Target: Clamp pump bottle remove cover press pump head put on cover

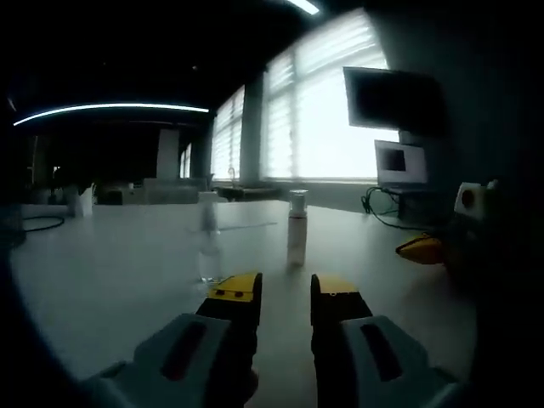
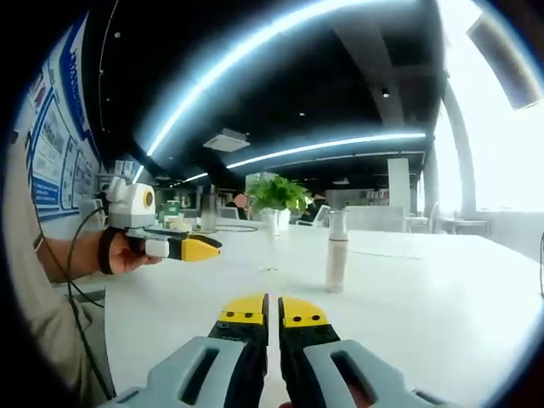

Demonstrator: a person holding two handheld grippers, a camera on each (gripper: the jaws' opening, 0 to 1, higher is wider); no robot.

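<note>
My left tongs [image 1: 286, 287] gape slightly, empty, at lower centre; my right tongs [image 2: 272, 310] sit nearly shut, empty. The pump bottle [image 1: 297, 228] stands mid-frame on the table [image 1: 110, 272], its label unreadable.

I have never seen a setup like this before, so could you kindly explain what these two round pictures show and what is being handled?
A person holds a hand-held gripper in each hand; a fisheye camera rides on each, looking forward along its yellow-tipped jaws.

In the left gripper view, the left gripper has its jaws apart, holding nothing. Ahead, on the white table, stands the pump bottle, upright with its clear cover on. A clear, blurred object stands to its left in the picture.

In the right gripper view, the right gripper has its jaws nearly together, also empty. The same bottle stands ahead, and the left gripper comes in from the left, held in the person's hand. A potted plant stands behind.
</note>
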